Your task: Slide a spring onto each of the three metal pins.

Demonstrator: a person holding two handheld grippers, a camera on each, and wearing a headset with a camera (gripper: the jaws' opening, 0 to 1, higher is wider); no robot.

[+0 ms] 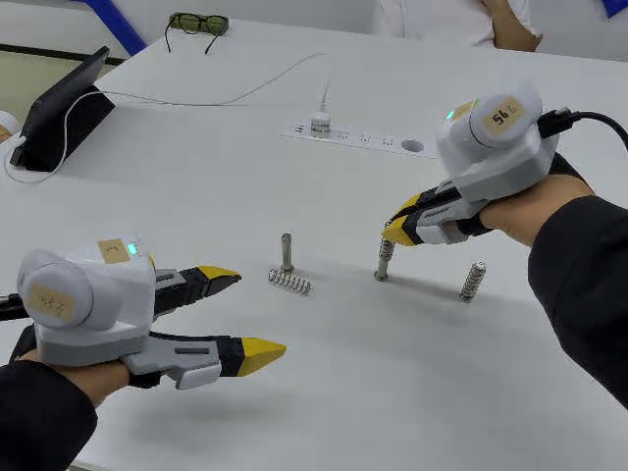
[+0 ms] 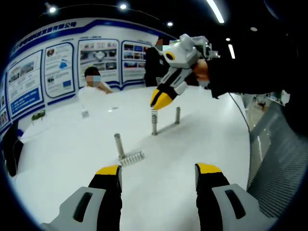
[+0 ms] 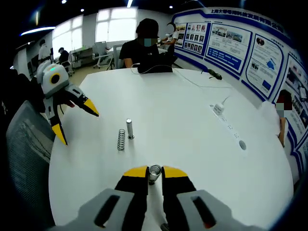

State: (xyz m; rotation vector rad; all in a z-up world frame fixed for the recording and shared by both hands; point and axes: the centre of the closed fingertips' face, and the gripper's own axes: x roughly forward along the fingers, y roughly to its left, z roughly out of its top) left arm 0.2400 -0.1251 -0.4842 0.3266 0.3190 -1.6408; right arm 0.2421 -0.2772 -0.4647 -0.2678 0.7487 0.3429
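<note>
- Pins: three stand upright in a row on the white table (image 1: 324,392), seen in the head view.
- Bare pin (image 1: 287,252) is at the left end of the row and carries nothing.
- Loose spring (image 1: 289,283) lies flat on the table just beside the foot of the bare pin, on the near side. I cannot tell whether it touches the pin.
- Middle pin (image 1: 381,273) has the middle spring (image 3: 154,172) over its upper part.
- End pin (image 1: 466,294) at the right of the row wears the end spring (image 1: 474,278) along its length.
- Right gripper (image 1: 397,232) reaches down from the upper right. Its yellow-tipped jaws are clenched on the top of the middle spring, and in the right gripper view the coil sits between the two tips.
- Left gripper (image 1: 240,314) hangs low at the near left, well apart from the pins. Its jaws are spread wide and grasp nothing. In the left gripper view they point toward the loose spring and the bare pin.
- Power strip (image 1: 358,137) lies further back on the table with a white cable running off to the left.
- Dark tablet (image 1: 64,103) is propped at the far left edge.
- Sunglasses (image 1: 198,22) rest at the far side of the table.
</note>
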